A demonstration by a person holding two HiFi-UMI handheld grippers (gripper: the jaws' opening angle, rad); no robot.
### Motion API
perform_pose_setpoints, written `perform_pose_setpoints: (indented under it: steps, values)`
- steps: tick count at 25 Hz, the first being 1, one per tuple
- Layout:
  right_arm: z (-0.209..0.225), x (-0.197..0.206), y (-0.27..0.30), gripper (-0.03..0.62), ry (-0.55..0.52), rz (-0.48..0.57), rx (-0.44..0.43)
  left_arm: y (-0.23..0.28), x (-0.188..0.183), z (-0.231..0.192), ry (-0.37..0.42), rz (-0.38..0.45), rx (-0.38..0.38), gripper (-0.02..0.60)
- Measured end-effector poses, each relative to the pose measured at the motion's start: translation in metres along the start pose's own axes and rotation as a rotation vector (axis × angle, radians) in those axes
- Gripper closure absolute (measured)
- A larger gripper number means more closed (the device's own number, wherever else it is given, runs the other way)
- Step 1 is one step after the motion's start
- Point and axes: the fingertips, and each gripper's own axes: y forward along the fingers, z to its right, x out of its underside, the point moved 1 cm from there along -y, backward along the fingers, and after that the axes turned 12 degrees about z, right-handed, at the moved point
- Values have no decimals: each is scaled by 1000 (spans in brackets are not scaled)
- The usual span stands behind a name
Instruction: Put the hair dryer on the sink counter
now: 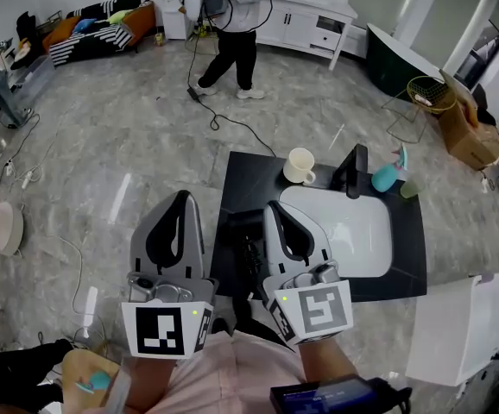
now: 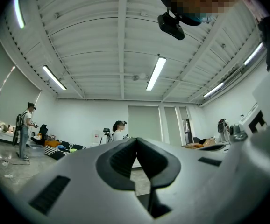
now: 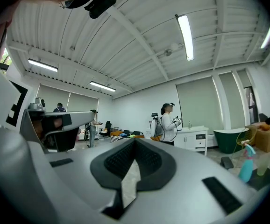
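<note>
Nearest to the camera, the grey plastic left gripper (image 1: 180,198) and the grey plastic right gripper (image 1: 275,207) are held side by side, both with jaws closed together on nothing. Just beyond them stands the black sink counter (image 1: 236,175) with a white basin (image 1: 353,231), and a black faucet (image 1: 353,172), a cream mug (image 1: 300,166) and a teal spray bottle (image 1: 386,178) at its far edge. A dark shape that seems to be the black hair dryer (image 1: 249,253) lies on the near left part of this counter, hard to make out against the black top.
</note>
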Motion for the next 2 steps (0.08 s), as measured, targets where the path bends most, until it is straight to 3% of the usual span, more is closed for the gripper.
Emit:
perform_pose_setpoints:
  steps: [2]
  values:
    - [1,0,1,595,0,1,1,0,1,-1,0,2,-2,572]
